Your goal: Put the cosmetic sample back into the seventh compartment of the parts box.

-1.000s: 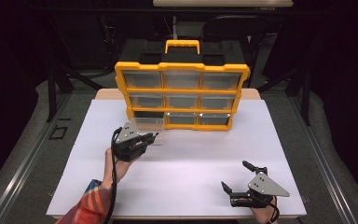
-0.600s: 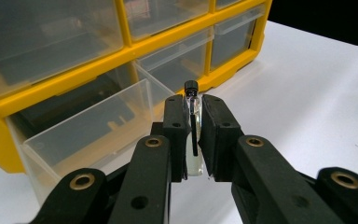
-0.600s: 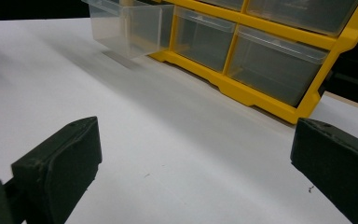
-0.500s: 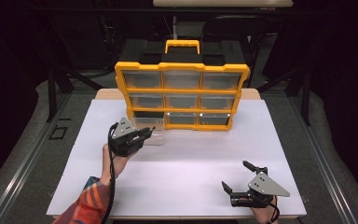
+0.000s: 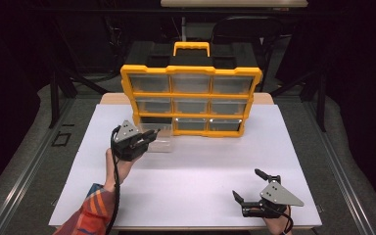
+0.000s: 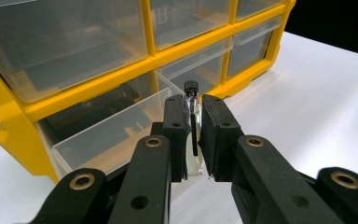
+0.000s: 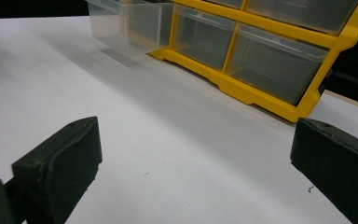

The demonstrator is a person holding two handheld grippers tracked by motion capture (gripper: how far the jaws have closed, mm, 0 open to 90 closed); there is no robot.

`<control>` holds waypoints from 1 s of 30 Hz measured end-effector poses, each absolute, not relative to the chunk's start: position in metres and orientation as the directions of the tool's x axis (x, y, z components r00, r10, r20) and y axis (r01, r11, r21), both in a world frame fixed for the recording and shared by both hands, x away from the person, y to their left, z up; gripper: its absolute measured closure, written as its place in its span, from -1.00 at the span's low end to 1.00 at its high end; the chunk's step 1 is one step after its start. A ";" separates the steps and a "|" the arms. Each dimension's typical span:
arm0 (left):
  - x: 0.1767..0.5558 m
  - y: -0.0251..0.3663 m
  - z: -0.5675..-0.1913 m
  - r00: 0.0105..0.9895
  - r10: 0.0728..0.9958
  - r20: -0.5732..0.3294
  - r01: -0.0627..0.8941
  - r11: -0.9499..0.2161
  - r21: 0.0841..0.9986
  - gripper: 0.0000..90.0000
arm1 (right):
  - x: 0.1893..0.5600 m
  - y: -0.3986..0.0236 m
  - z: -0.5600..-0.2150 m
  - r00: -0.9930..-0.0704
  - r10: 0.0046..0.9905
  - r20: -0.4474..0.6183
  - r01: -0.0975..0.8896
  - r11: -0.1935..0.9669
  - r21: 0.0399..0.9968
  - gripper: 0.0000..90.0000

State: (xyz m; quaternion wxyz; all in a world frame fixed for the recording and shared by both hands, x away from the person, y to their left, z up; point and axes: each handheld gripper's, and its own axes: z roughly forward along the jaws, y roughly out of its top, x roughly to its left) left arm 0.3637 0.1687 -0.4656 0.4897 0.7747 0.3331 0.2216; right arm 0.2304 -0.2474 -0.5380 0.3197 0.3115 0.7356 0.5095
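Note:
A yellow organizer (image 5: 191,90) with clear drawers stands at the back of the white table. Its bottom-left drawer (image 5: 159,140) is pulled out onto the table. My left gripper (image 5: 152,136) hovers at that drawer's near edge, shut on a small clear vial (image 6: 195,161) with a black cap. In the left gripper view the vial stands upright between the pads, and the open drawer (image 6: 107,135) lies just beyond and to the left. My right gripper (image 5: 246,184) rests at the table's front right, open with nothing between its fingers (image 7: 56,163).
The organizer's other drawers (image 7: 270,56) are pushed in, and its handle (image 5: 191,48) sticks up at the back. White table surface (image 5: 200,166) stretches between the two grippers. A dark chair and floor surround the table.
My left gripper has edged slightly up and toward the pulled-out drawer, still gripping the vial. The right gripper has stayed where it was.

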 end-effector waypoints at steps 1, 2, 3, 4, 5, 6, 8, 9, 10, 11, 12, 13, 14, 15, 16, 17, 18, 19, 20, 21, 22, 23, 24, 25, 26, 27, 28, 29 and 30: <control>0.364 0.169 -0.466 0.679 0.734 0.016 0.299 -0.296 0.907 0.79 | 0.230 -0.247 -0.538 -0.602 0.784 -0.154 0.131 0.288 0.949 -0.97; 0.364 0.170 -0.465 0.676 0.736 0.019 0.297 -0.296 0.908 0.79 | 0.230 -0.247 -0.538 -0.601 0.784 -0.154 0.130 0.286 0.949 -0.97; 0.365 0.170 -0.465 0.675 0.738 0.016 0.297 -0.292 0.909 0.79 | 0.230 -0.247 -0.538 -0.600 0.786 -0.150 0.132 0.283 0.950 -0.97; 0.365 0.170 -0.465 0.675 0.738 0.016 0.297 -0.292 0.909 0.79 | 0.230 -0.248 -0.538 -0.599 0.787 -0.150 0.133 0.282 0.950 -0.97; 0.365 0.171 -0.464 0.674 0.738 0.017 0.297 -0.292 0.909 0.79 | 0.230 -0.248 -0.538 -0.599 0.787 -0.150 0.133 0.282 0.950 -0.97; 0.365 0.171 -0.464 0.673 0.740 0.017 0.296 -0.290 0.910 0.79 | 0.230 -0.248 -0.538 -0.599 0.786 -0.152 0.131 0.283 0.950 -0.97; 0.367 0.172 -0.464 0.670 0.742 0.016 0.296 -0.287 0.911 0.79 | 0.230 -0.248 -0.538 -0.601 0.785 -0.152 0.133 0.286 0.949 -0.97; 0.367 0.172 -0.464 0.668 0.744 0.014 0.297 -0.284 0.912 0.79 | 0.230 -0.247 -0.538 -0.601 0.784 -0.155 0.132 0.288 0.948 -0.97; 0.367 0.172 -0.464 0.668 0.744 0.014 0.297 -0.284 0.912 0.79 | 0.230 -0.247 -0.538 -0.601 0.784 -0.155 0.130 0.288 0.949 -0.97; 0.368 0.173 -0.465 0.667 0.745 0.013 0.295 -0.280 0.913 0.79 | 0.230 -0.247 -0.538 -0.601 0.784 -0.155 0.130 0.287 0.949 -0.97; 0.368 0.173 -0.465 0.666 0.746 0.014 0.294 -0.279 0.914 0.79 | 0.230 -0.247 -0.538 -0.601 0.784 -0.155 0.130 0.287 0.949 -0.97; 0.368 0.174 -0.464 0.665 0.747 0.014 0.294 -0.280 0.914 0.79 | 0.230 -0.248 -0.538 -0.600 0.786 -0.151 0.133 0.284 0.950 -0.97; 0.369 0.174 -0.465 0.663 0.748 0.013 0.295 -0.278 0.914 0.79 | 0.230 -0.248 -0.538 -0.599 0.787 -0.151 0.133 0.283 0.950 -0.97; 0.369 0.174 -0.465 0.662 0.749 0.011 0.296 -0.275 0.915 0.79 | 0.230 -0.248 -0.538 -0.599 0.786 -0.152 0.131 0.284 0.950 -0.97; 0.370 0.174 -0.465 0.661 0.750 0.010 0.295 -0.272 0.916 0.79 | 0.230 -0.248 -0.538 -0.599 0.785 -0.154 0.130 0.285 0.950 -0.97; 0.371 0.175 -0.466 0.659 0.752 0.008 0.298 -0.271 0.915 0.79 | 0.231 -0.248 -0.538 -0.601 0.785 -0.153 0.132 0.286 0.949 -0.97; 0.371 0.175 -0.466 0.657 0.754 0.007 0.299 -0.269 0.916 0.79 | 0.231 -0.248 -0.538 -0.602 0.784 -0.154 0.133 0.288 0.948 -0.97; 0.371 0.175 -0.466 0.657 0.754 0.007 0.299 -0.269 0.916 0.79 | 0.230 -0.247 -0.538 -0.602 0.783 -0.154 0.133 0.289 0.948 -0.97; 0.372 0.176 -0.467 0.655 0.755 0.004 0.301 -0.266 0.916 0.79 | 0.230 -0.247 -0.538 -0.602 0.783 -0.154 0.133 0.289 0.948 -0.97; 0.373 0.177 -0.467 0.652 0.759 0.003 0.301 -0.263 0.917 0.79 | 0.230 -0.247 -0.538 -0.601 0.783 -0.157 0.130 0.290 0.948 -0.97; 0.373 0.177 -0.467 0.650 0.760 0.006 0.300 -0.263 0.917 0.79 | 0.230 -0.247 -0.538 -0.601 0.784 -0.156 0.130 0.289 0.949 -0.97; 0.374 0.177 -0.467 0.648 0.761 0.006 0.299 -0.262 0.918 0.79 | 0.230 -0.248 -0.538 -0.600 0.785 -0.155 0.131 0.288 0.949 -0.97; 0.374 0.178 -0.468 0.647 0.762 0.004 0.301 -0.261 0.917 0.79 | 0.230 -0.248 -0.538 -0.599 0.786 -0.154 0.133 0.288 0.948 -0.97; 0.375 0.178 -0.468 0.644 0.765 0.003 0.301 -0.257 0.919 0.79 | 0.230 -0.248 -0.538 -0.600 0.786 -0.153 0.136 0.288 0.948 -0.97; 0.375 0.179 -0.469 0.643 0.765 0.001 0.303 -0.256 0.918 0.79 | 0.231 -0.248 -0.538 -0.600 0.785 -0.152 0.136 0.287 0.948 -0.97; 0.375 0.179 -0.469 0.643 0.765 0.001 0.303 -0.256 0.918 0.79 | 0.231 -0.248 -0.538 -0.602 0.784 -0.152 0.136 0.288 0.948 -0.97; 0.377 0.180 -0.470 0.639 0.769 -0.007 0.308 -0.247 0.919 0.79 | 0.231 -0.247 -0.538 -0.602 0.783 -0.154 0.136 0.291 0.947 -0.97; 0.377 0.180 -0.470 0.637 0.771 -0.005 0.307 -0.248 0.919 0.79 | 0.231 -0.247 -0.538 -0.603 0.783 -0.156 0.135 0.292 0.947 -0.97; 0.377 0.180 -0.470 0.635 0.772 -0.004 0.307 -0.248 0.919 0.79 | 0.230 -0.247 -0.538 -0.603 0.782 -0.156 0.134 0.292 0.947 -0.97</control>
